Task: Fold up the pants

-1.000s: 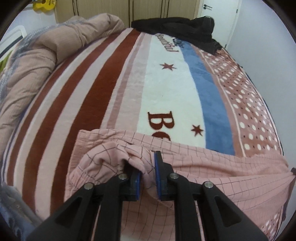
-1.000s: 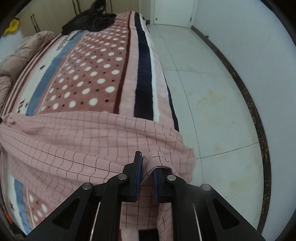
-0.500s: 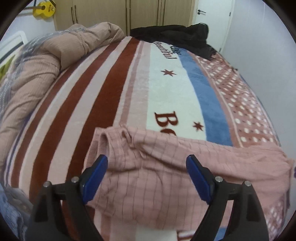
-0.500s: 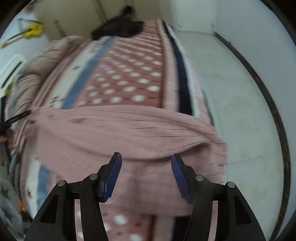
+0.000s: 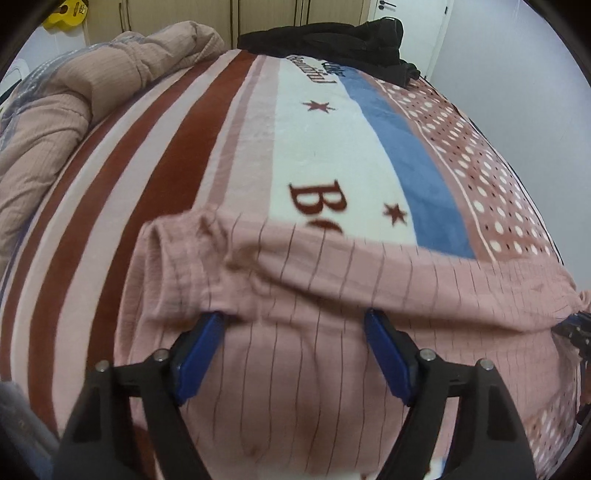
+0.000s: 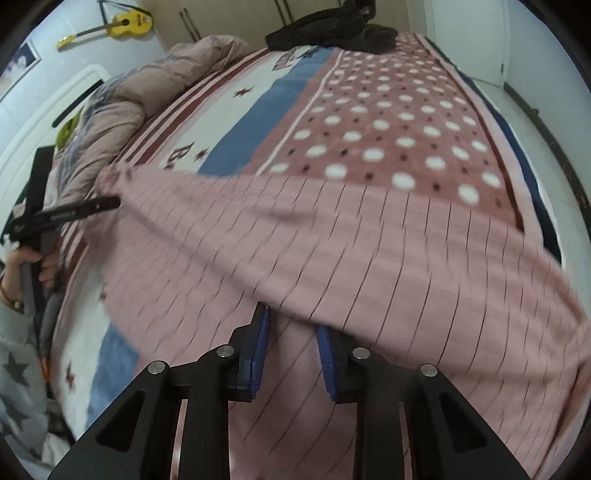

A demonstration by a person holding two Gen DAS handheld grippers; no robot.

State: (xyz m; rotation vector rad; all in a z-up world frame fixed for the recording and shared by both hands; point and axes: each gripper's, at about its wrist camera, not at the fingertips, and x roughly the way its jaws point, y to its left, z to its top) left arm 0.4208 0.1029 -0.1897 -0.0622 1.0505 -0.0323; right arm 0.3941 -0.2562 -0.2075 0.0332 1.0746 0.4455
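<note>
Pink checked pants (image 5: 332,280) lie across the near end of the bed, folded over lengthwise, with the waistband end at the left. My left gripper (image 5: 295,325) is open, its blue pads spread wide and tucked just under the folded edge. In the right wrist view the pants (image 6: 369,240) stretch across the bed with the image blurred. My right gripper (image 6: 291,328) is open with a narrower gap, its tips under the fold's edge. The left gripper (image 6: 107,203) shows at the far left in the person's hand.
The bed has a striped and dotted blanket (image 5: 314,129). A beige quilt (image 5: 74,92) is piled on the left. Dark clothes (image 5: 332,40) lie at the far end. The floor (image 6: 546,147) is right of the bed. A yellow guitar (image 6: 122,26) hangs on the wall.
Both grippers let go of the pants' edge, opened and pulled back, then moved in low against the folded edge. The right gripper's gap has narrowed since half a second ago.
</note>
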